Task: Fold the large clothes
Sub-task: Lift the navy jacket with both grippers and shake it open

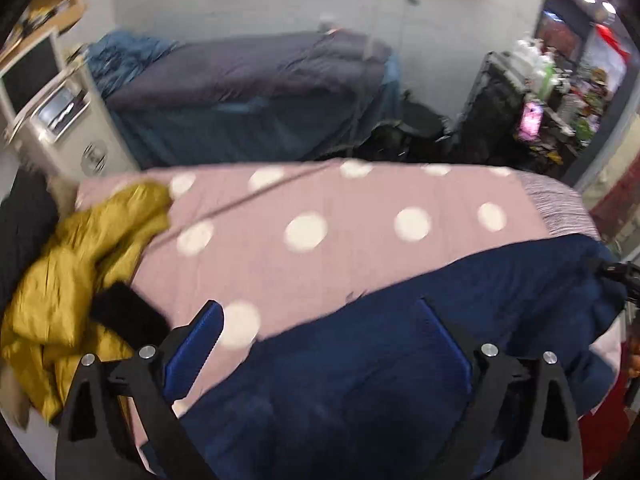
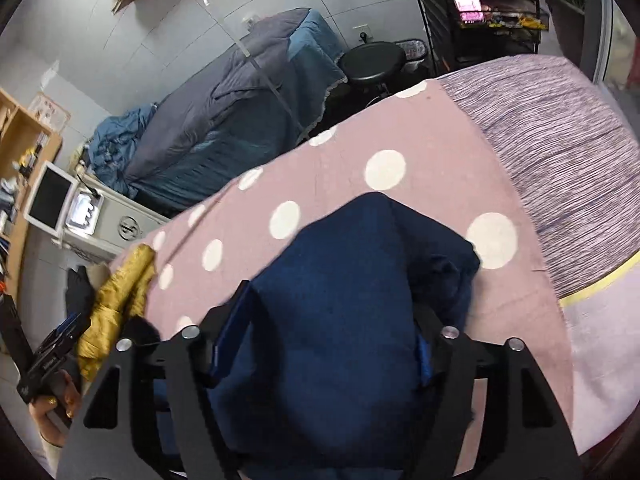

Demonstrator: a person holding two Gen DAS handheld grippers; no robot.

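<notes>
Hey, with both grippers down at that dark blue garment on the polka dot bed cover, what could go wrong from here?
1. The dark blue fleecy garment bulges between the right gripper's spread fingers; closing now may grab a thick wad and spoil the fold.
2. The left gripper is open above it, so that side may slump unevenly on the pink polka dot bed cover.
3. The crumpled mustard-yellow shiny jacket lies close and could get snagged.

One navy garment [image 1: 360, 360], one mustard jacket [image 1: 80, 260], two beds [image 1: 360, 200].
</notes>
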